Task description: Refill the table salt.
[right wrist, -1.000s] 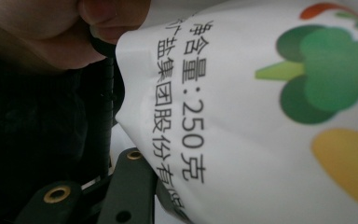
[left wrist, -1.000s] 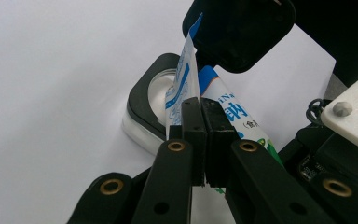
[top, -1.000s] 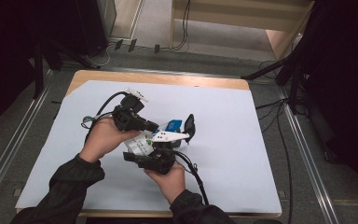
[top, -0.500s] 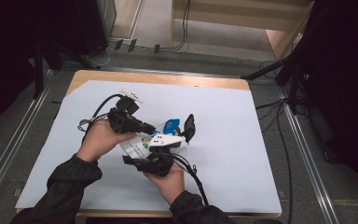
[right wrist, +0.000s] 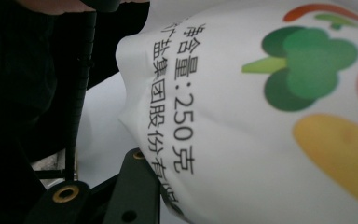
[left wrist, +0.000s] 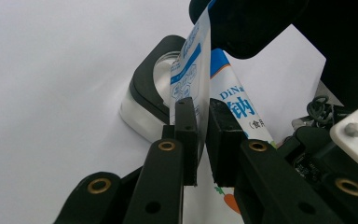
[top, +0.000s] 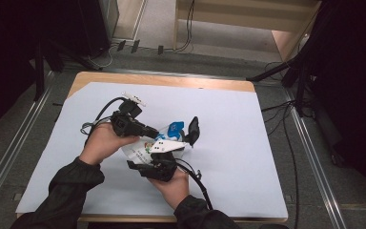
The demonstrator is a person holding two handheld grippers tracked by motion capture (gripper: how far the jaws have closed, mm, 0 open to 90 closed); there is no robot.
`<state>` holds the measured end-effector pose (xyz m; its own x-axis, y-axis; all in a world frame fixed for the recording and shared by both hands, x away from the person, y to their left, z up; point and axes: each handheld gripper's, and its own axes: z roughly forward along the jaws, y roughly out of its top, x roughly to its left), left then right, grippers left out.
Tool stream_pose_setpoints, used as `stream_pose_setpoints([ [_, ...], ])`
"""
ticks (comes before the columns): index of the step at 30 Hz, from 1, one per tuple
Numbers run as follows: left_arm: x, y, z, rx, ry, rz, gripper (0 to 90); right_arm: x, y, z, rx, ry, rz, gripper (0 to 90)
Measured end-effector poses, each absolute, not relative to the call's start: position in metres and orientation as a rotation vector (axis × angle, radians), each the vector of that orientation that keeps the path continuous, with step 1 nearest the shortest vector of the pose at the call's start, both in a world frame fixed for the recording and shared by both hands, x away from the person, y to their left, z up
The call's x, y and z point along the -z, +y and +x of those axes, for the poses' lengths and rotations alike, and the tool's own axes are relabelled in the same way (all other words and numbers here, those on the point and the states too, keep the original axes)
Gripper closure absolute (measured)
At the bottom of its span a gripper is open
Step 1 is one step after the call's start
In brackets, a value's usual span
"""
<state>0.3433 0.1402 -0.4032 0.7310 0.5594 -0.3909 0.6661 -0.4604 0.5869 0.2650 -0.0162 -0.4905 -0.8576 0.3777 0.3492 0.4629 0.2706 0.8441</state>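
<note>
My left gripper [left wrist: 200, 140] pinches the top edge of the white pouch [top: 147, 145] near the bench's middle, its jaws just easing apart. My right gripper [top: 159, 164] clamps the pouch's body.

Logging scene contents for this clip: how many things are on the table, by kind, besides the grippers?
Printed white-and-blue bags: 1
Clear containers with a black rim: 1
Total: 2
</note>
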Motion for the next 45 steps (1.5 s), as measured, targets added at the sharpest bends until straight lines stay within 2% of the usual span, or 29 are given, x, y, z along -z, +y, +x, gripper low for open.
stream_pose_setpoints([
  [12,0.410,0.134,0.347,0.168,0.906,2.208,83.0,0.495,-0.014,0.264,1.644,-2.527,-0.779,72.9],
  [20,0.412,0.136,0.348,0.161,0.880,2.219,89.3,0.501,-0.014,0.265,1.634,-2.561,-0.784,72.6],
  [45,0.413,0.143,0.345,0.151,0.843,2.220,88.9,0.518,-0.014,0.262,1.584,-2.593,-0.836,71.6],
])
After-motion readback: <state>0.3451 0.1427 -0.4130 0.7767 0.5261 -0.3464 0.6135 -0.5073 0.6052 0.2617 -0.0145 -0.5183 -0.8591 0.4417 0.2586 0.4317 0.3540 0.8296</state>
